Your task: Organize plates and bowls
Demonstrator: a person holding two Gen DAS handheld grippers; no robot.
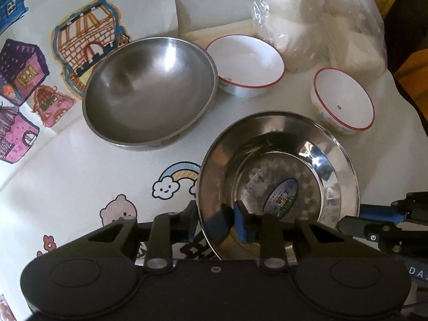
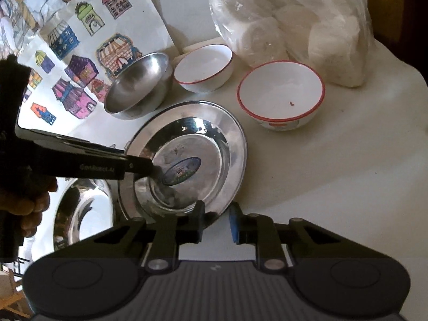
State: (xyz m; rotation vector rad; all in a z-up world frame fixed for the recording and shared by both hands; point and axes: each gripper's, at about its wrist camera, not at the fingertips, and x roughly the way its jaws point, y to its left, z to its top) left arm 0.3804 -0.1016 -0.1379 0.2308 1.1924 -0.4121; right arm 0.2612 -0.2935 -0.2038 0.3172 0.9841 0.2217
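A shiny steel plate (image 1: 281, 176) with a sticker in its middle is held by its near rim in my left gripper (image 1: 214, 223), one finger outside the rim and one inside. The plate also shows in the right wrist view (image 2: 187, 157), with the left gripper (image 2: 149, 167) reaching onto it. My right gripper (image 2: 216, 224) is open at the plate's near right edge, holding nothing. A steel bowl (image 1: 149, 91) and two white red-rimmed bowls (image 1: 246, 64) (image 1: 345, 101) stand behind. They also show in the right wrist view: steel bowl (image 2: 139, 85), white bowls (image 2: 203, 64) (image 2: 281, 93).
A plastic bag of white rolls (image 1: 321, 18) lies at the back right; it also shows in the right wrist view (image 2: 289, 18). Paper sheets with coloured house drawings (image 1: 80, 40) cover the left. Another shiny steel dish (image 2: 83, 214) lies at the lower left.
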